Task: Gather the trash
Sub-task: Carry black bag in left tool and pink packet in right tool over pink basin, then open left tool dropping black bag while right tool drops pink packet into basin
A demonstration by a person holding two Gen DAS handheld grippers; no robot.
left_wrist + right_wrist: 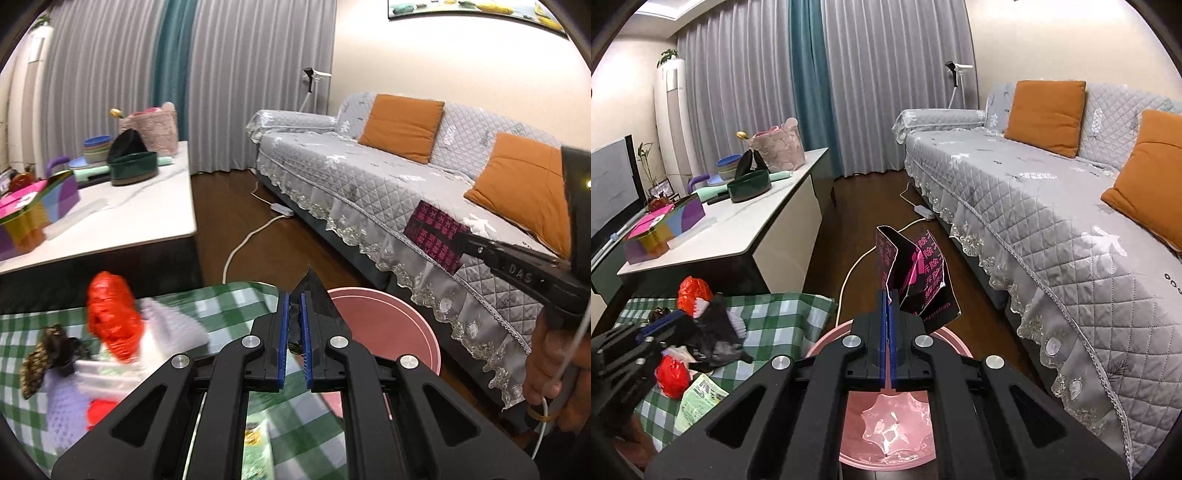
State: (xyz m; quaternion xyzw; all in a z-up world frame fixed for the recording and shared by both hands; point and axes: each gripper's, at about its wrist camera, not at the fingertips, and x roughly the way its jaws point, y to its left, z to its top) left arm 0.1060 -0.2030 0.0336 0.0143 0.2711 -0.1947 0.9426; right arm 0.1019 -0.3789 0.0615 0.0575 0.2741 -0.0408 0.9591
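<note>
In the left wrist view my left gripper (pixel 294 299) is shut on a shiny black wrapper (pixel 314 291), just left of the pink bin (pixel 391 325). The right wrist view shows that gripper (pixel 681 319) at the far left, with a dark plastic scrap (pixel 716 332) hanging from it over the green checked cloth (pixel 775 314). My right gripper (pixel 889 295) is shut on a black-and-pink packet (pixel 919 273) and hovers over the pink bin (pixel 886 424). From the left wrist view, the right gripper (pixel 466 240) and its packet (pixel 436 236) stand at the right.
Red crumpled bags (pixel 694 290), white paper and a green leaflet (pixel 701 395) lie on the checked cloth. A white table (pixel 757 229) holds boxes and bowls. A grey sofa (pixel 1052 206) with orange cushions fills the right. A white cable (pixel 857 266) crosses the wooden floor.
</note>
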